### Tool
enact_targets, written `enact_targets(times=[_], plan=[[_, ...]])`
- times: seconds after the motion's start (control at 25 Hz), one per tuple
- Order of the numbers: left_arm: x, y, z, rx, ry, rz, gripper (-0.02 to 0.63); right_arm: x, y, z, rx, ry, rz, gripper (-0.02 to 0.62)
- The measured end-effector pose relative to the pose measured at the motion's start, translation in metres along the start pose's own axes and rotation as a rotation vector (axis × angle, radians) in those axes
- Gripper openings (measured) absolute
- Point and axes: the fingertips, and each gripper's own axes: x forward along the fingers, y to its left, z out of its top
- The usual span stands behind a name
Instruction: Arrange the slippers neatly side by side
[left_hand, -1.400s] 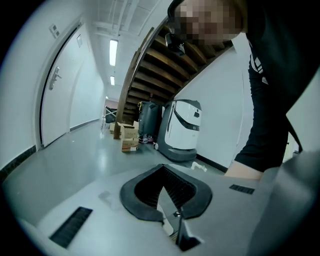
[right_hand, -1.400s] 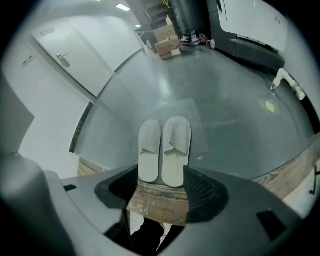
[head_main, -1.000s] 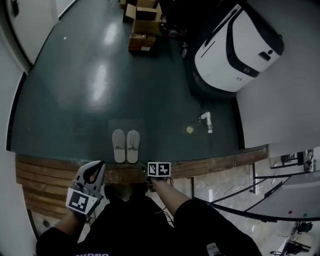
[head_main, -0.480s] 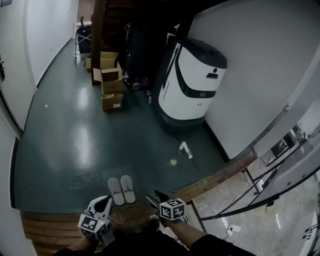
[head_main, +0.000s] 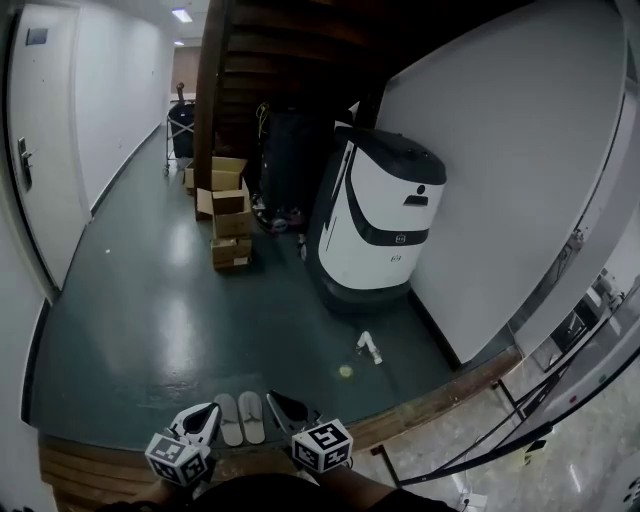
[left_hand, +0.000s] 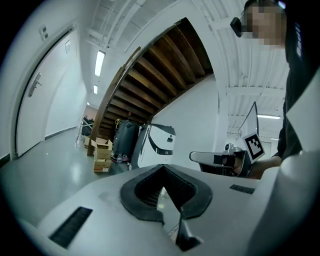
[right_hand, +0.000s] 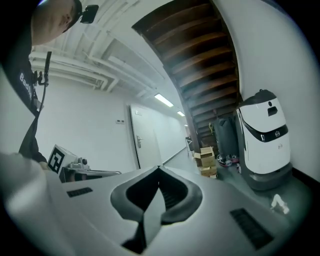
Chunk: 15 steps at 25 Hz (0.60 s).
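Observation:
A pair of pale slippers (head_main: 240, 418) lies side by side on the dark green floor, toes pointing away, at the bottom of the head view. My left gripper (head_main: 209, 411) hovers just left of them, and my right gripper (head_main: 272, 399) just right of them; neither touches them. Both point forward at about floor-edge height. In the left gripper view the left gripper (left_hand: 162, 166) has its tips together and holds nothing. In the right gripper view the right gripper (right_hand: 159, 168) is closing fully; its tips meet with nothing between them. Neither gripper view shows the slippers.
A large white and black robot (head_main: 375, 225) stands ahead on the right by a white wall. Cardboard boxes (head_main: 228, 225) are stacked further back under a wooden staircase (head_main: 250, 60). A small white bottle (head_main: 370, 347) and a yellow ball (head_main: 345, 371) lie on the floor. A wooden step edge (head_main: 440, 400) runs below.
The head view has tilted up, so the slippers dropped to the frame's bottom and the corridor came into sight. The right gripper's jaws, apart half a second ago, have come together.

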Motion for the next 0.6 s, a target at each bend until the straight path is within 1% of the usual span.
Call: enact_targets(times=[0.12,0.2,0.28,0.36,0.48,0.6], plan=[[0.002,-0.02,0.01,0.008,-0.014,0.012,0.0,-0.011,0.006,0.01,-0.027,-0.025,0.05,-0.002],[0.002,-0.032,0.017,0.014,-0.021,0.014,0.0,-0.015,0.015,0.009,-0.074,-0.038,0.094,-0.002],[0.004,-0.041,0.008,0.003,0.0,0.007,0.0,-0.018,0.024,-0.001,-0.121,-0.025,0.132,-0.002],[0.006,-0.045,-0.009,0.005,0.029,0.011,0.0,-0.021,0.028,-0.013,-0.132,0.0,0.161,-0.002],[0.007,-0.051,-0.005,0.042,0.015,0.027,0.0,-0.025,0.033,-0.013,-0.169,-0.005,0.19,-0.002],[0.008,-0.054,0.0,0.07,-0.009,0.041,0.0,-0.026,0.03,-0.011,-0.189,-0.021,0.192,-0.002]])
